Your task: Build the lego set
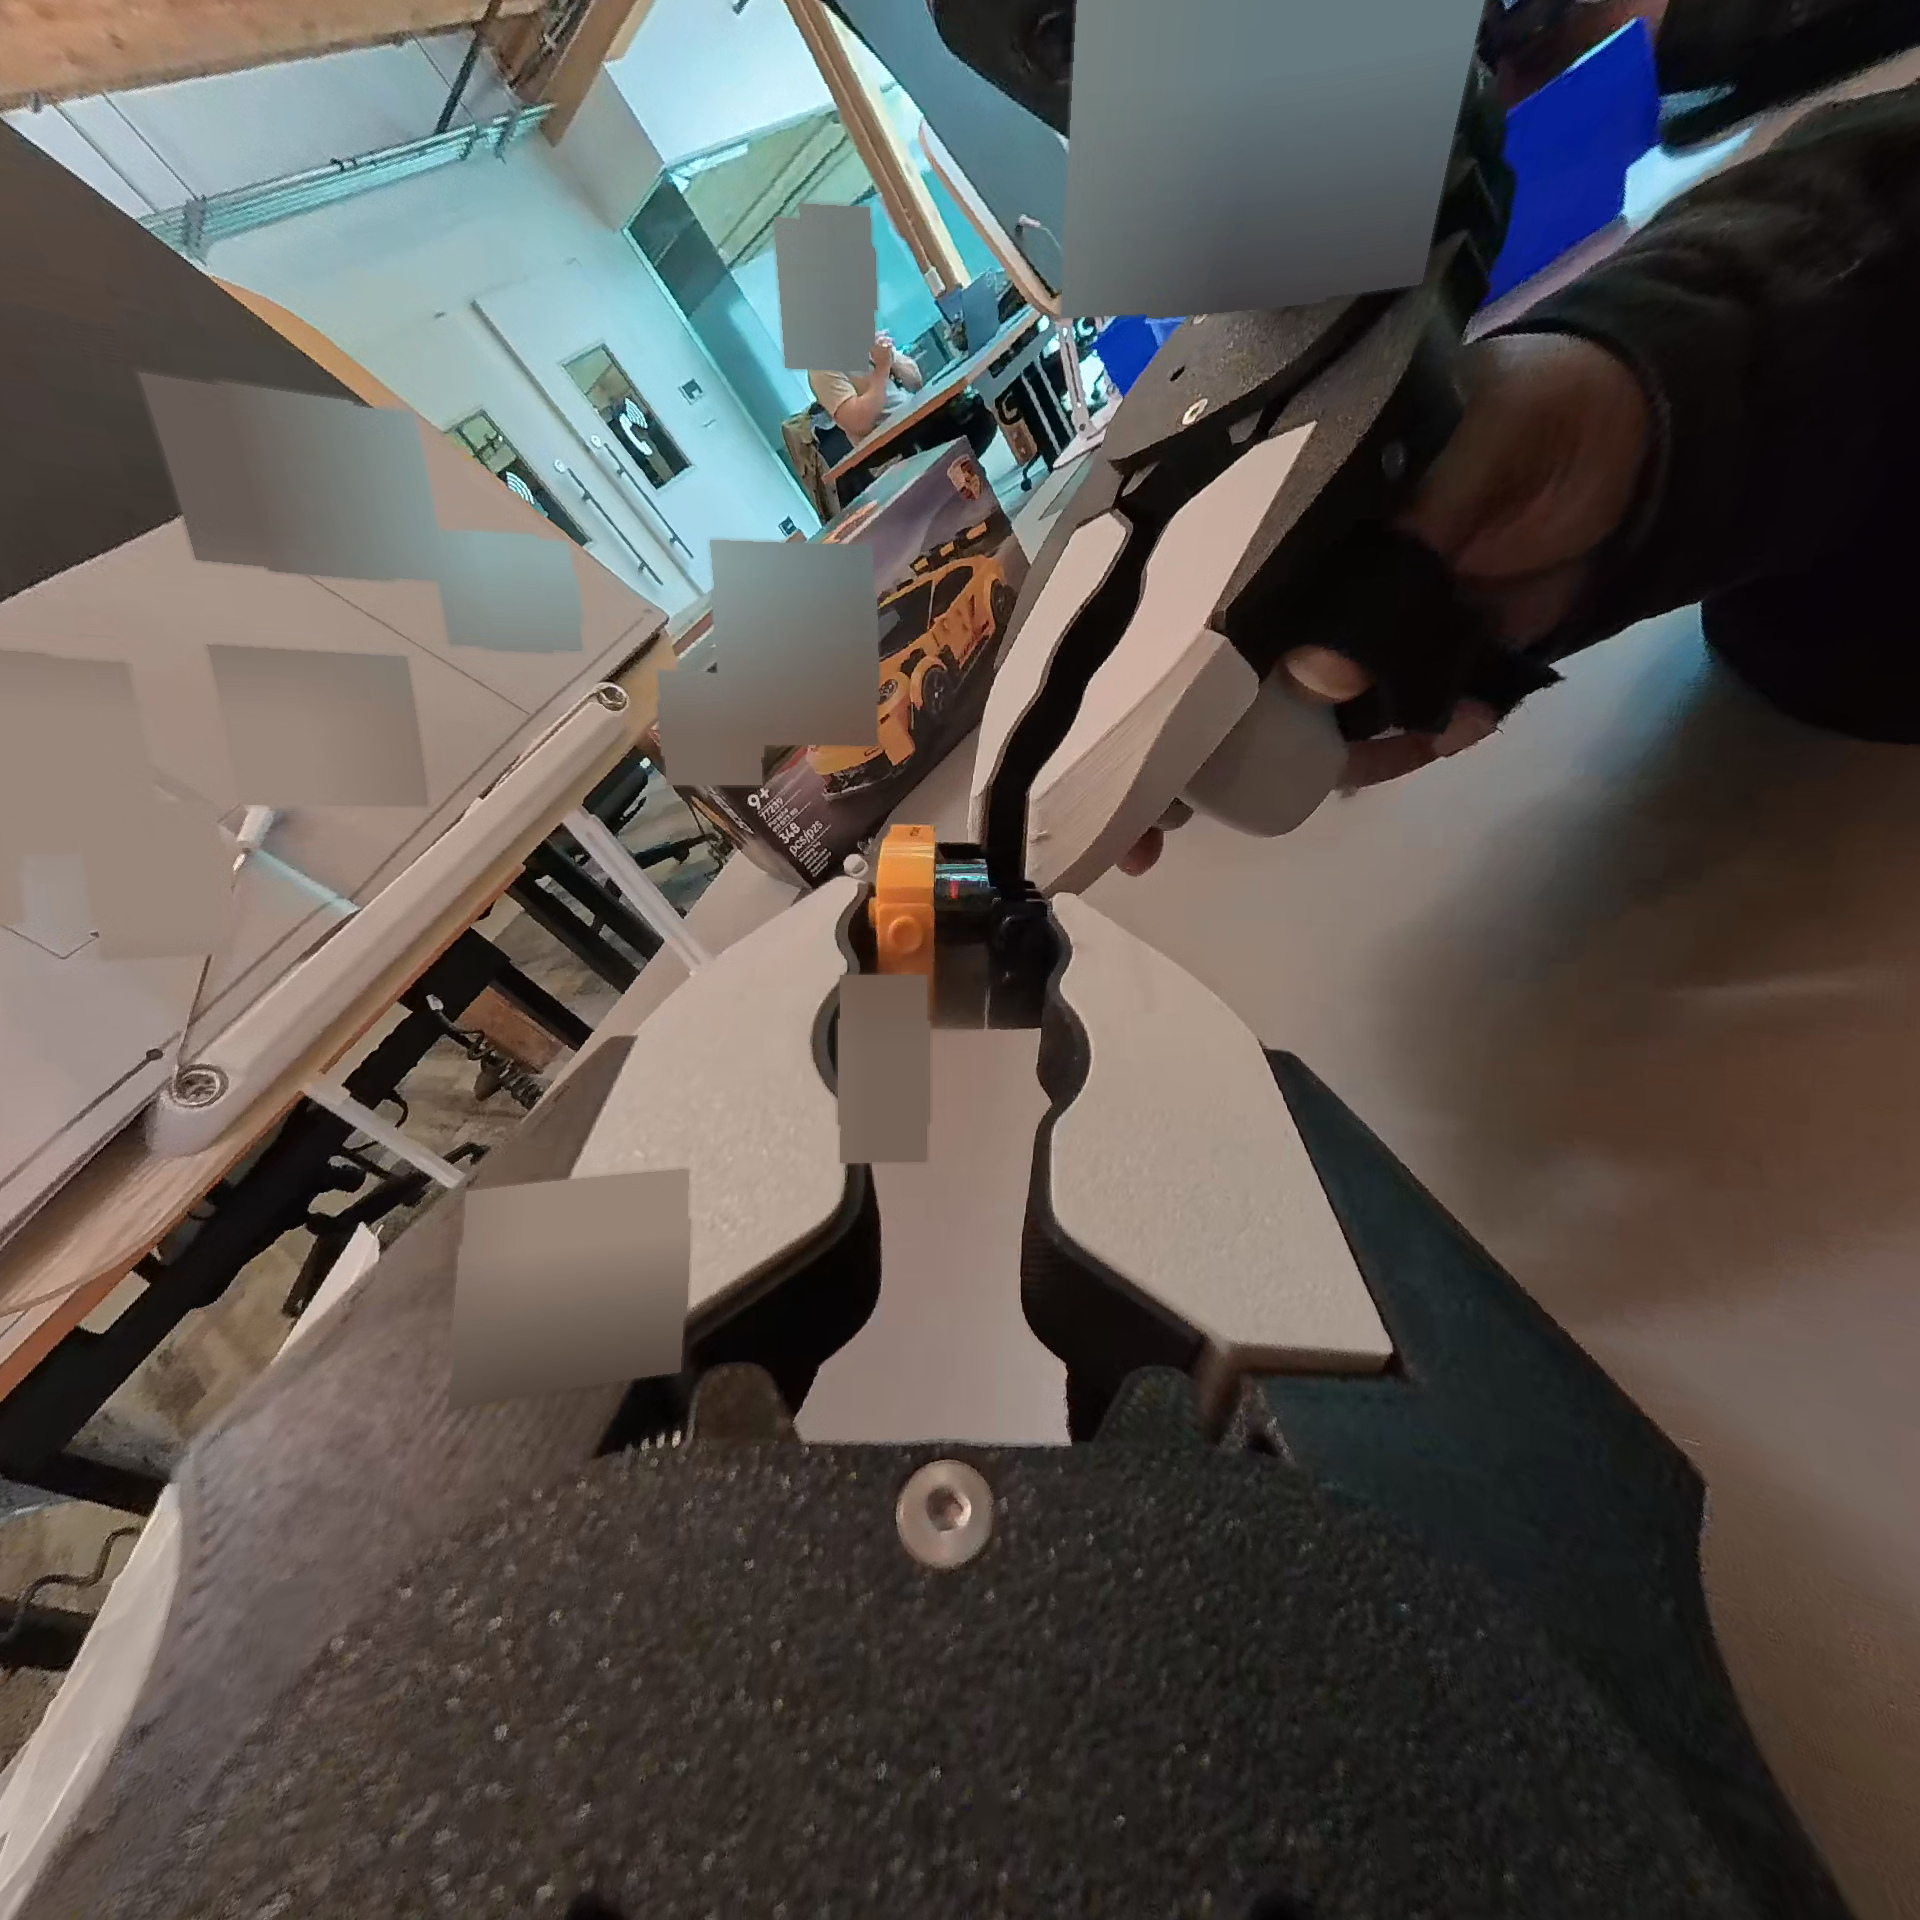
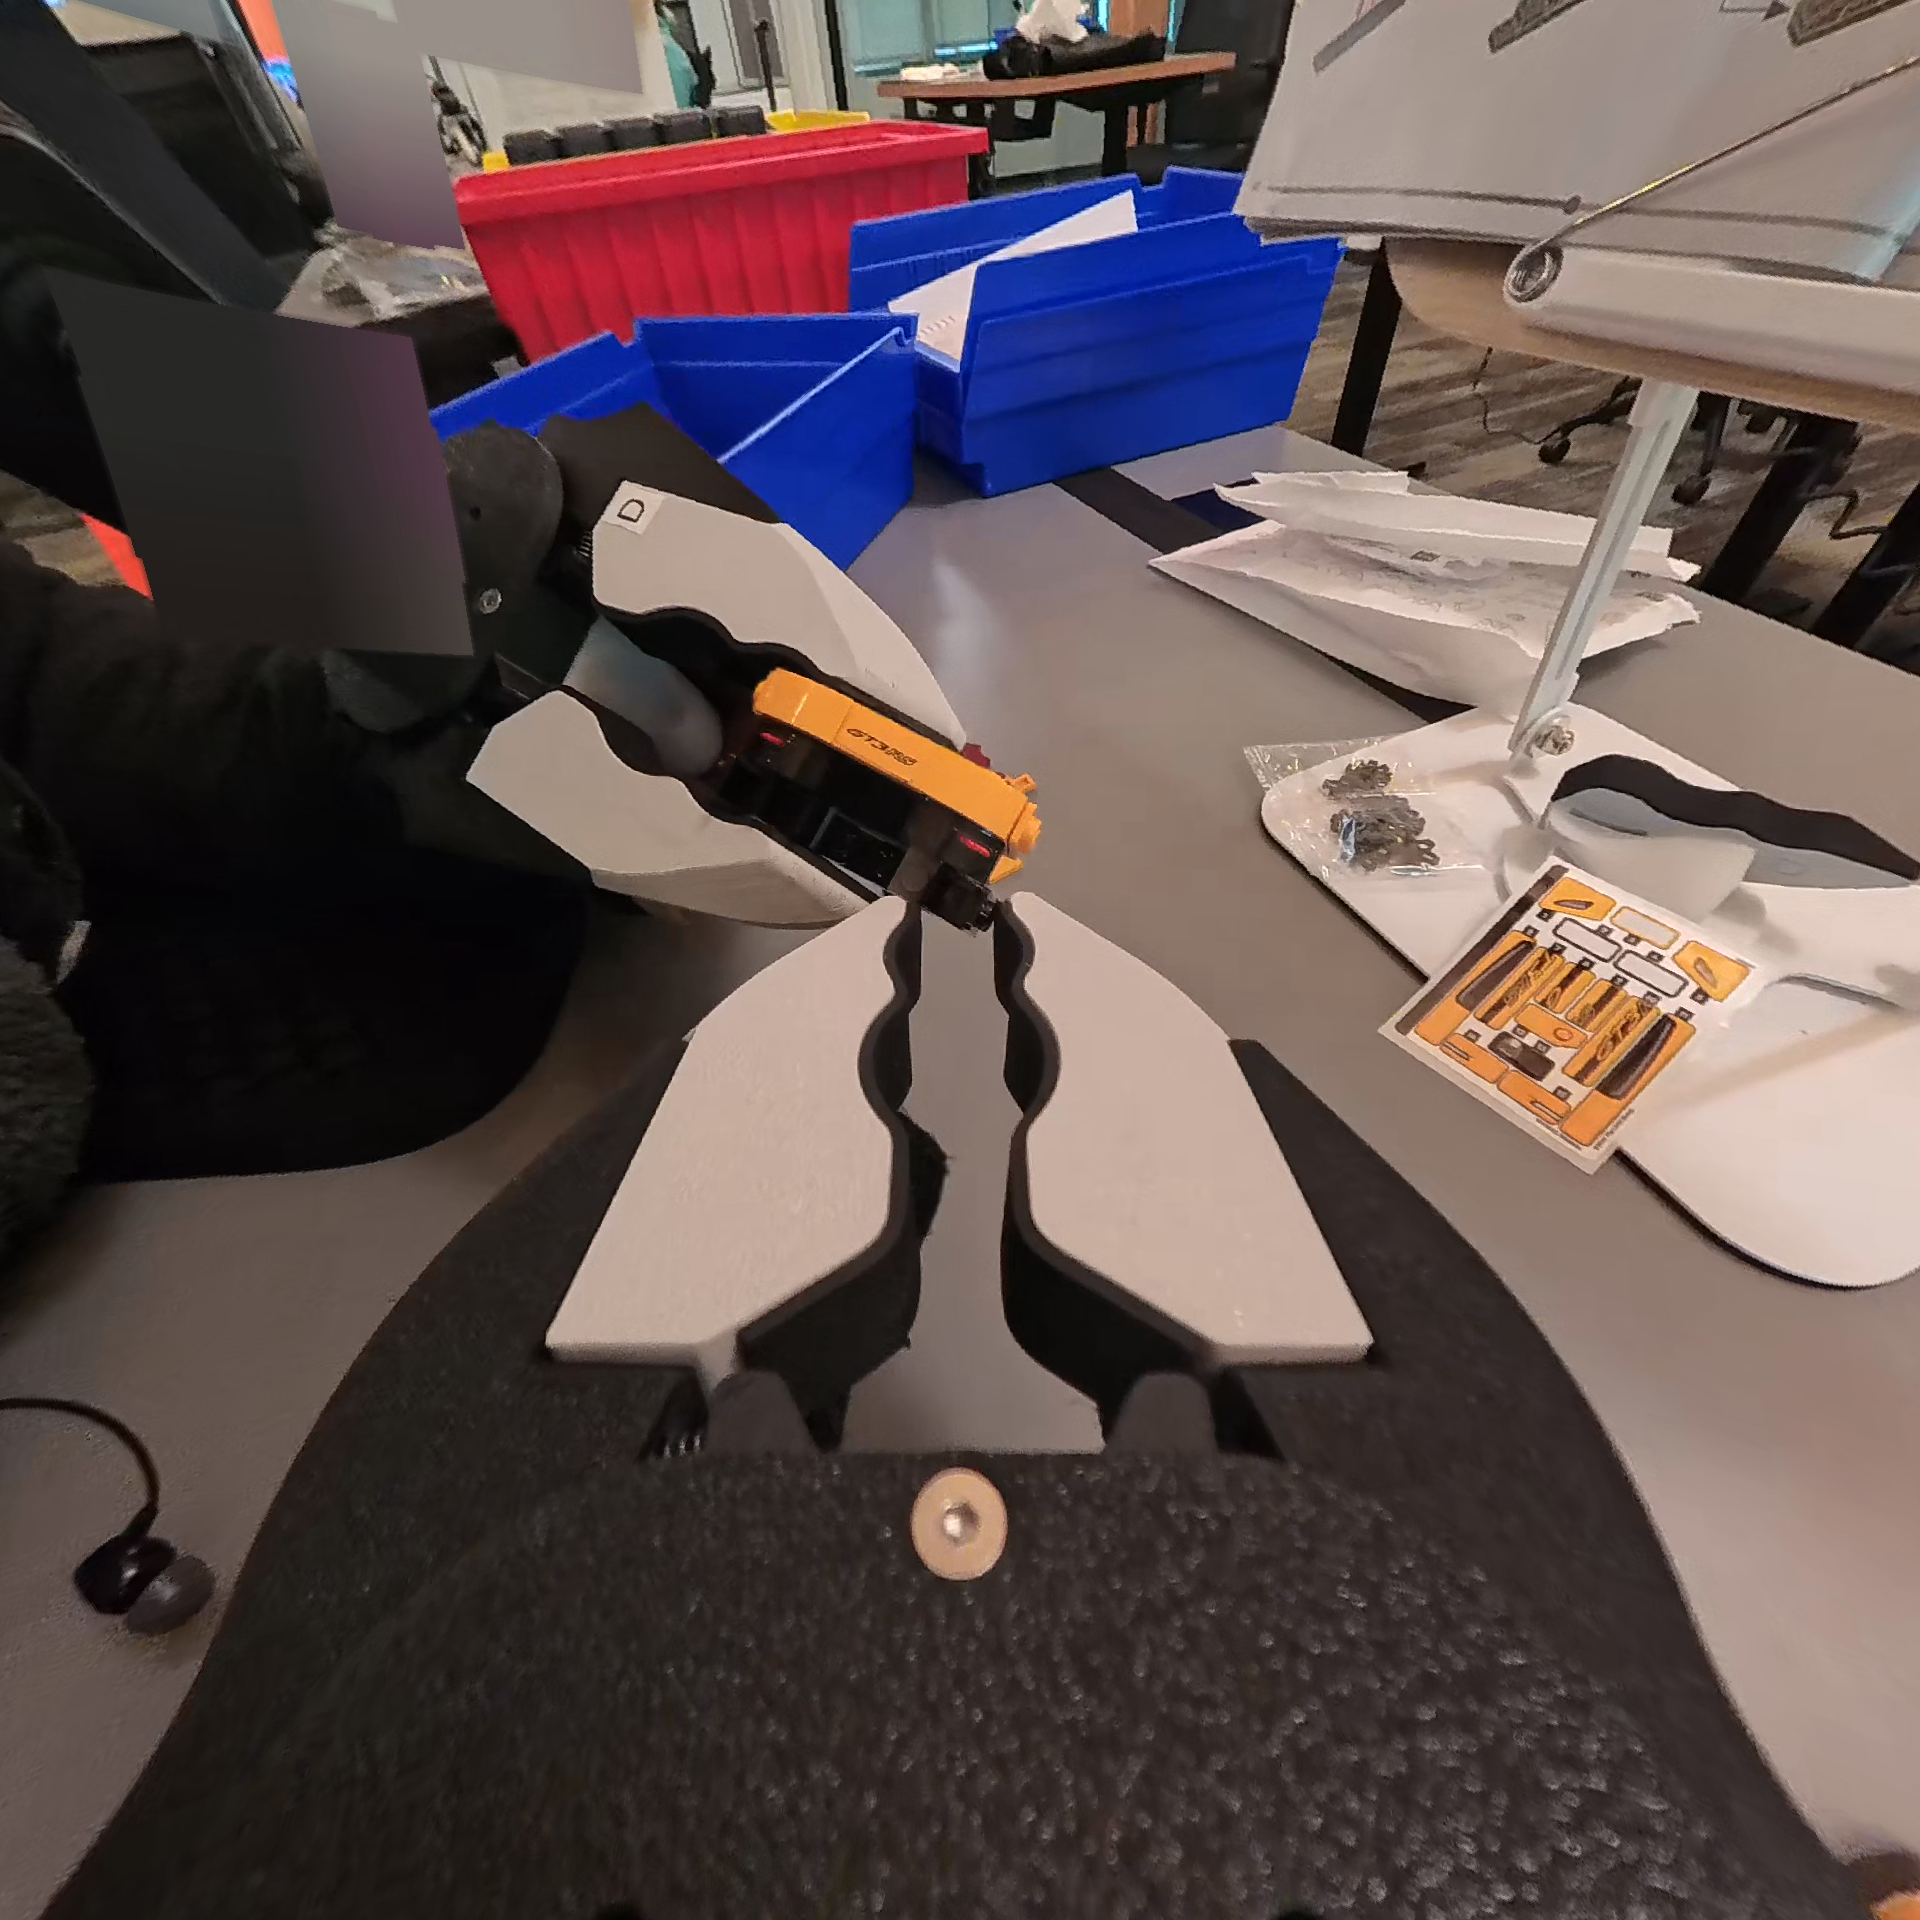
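The left gripper (image 1: 951, 935) clamps the orange-and-black lego (image 2: 883, 800) above the table (image 2: 1143, 675), the right gripper (image 2: 956, 909) pinching a small black piece at its near end, so a skewed push could pop bricks loose.

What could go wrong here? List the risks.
1. The left gripper holds the yellow-and-black Lego assembly in mid-air above the grey table; a hard push may pop it loose.
2. The right gripper pinches only a small black piece at the assembly's end; it may slip or detach.
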Demonstrator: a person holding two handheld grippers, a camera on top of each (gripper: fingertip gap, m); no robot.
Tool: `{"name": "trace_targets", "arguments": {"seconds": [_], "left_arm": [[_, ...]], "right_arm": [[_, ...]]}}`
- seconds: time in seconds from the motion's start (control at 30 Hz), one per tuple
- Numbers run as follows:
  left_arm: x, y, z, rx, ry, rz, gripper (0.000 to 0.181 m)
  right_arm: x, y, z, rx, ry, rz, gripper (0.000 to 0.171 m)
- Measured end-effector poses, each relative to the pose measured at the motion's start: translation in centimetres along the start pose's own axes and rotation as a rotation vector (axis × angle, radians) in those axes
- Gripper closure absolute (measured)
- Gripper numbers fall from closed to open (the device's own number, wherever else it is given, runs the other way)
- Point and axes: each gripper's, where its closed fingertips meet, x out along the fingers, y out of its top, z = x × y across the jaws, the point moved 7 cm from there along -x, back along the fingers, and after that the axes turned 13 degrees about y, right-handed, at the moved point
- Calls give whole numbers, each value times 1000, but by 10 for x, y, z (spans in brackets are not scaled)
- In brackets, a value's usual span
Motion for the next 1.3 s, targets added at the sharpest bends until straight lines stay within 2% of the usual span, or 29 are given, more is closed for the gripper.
{"name": "trace_targets", "arguments": {"seconds": [0.53, 0.87, 1.0, 1.3], "left_arm": [[-4, 1, -4, -102, -43, 58, 153], [-3, -1, -5, -129, -23, 47, 153], [-1, -1, -3, -93, 21, 31, 153], [-2, 1, 1, 66, 75, 34, 153]], "right_arm": [[-1, 4, -7, -115, -8, 7, 160], [0, 4, -5, -100, -11, 21, 161], [1, 5, -4, -37, -28, 17, 155], [0, 5, -1, 74, -23, 37, 159]]}}
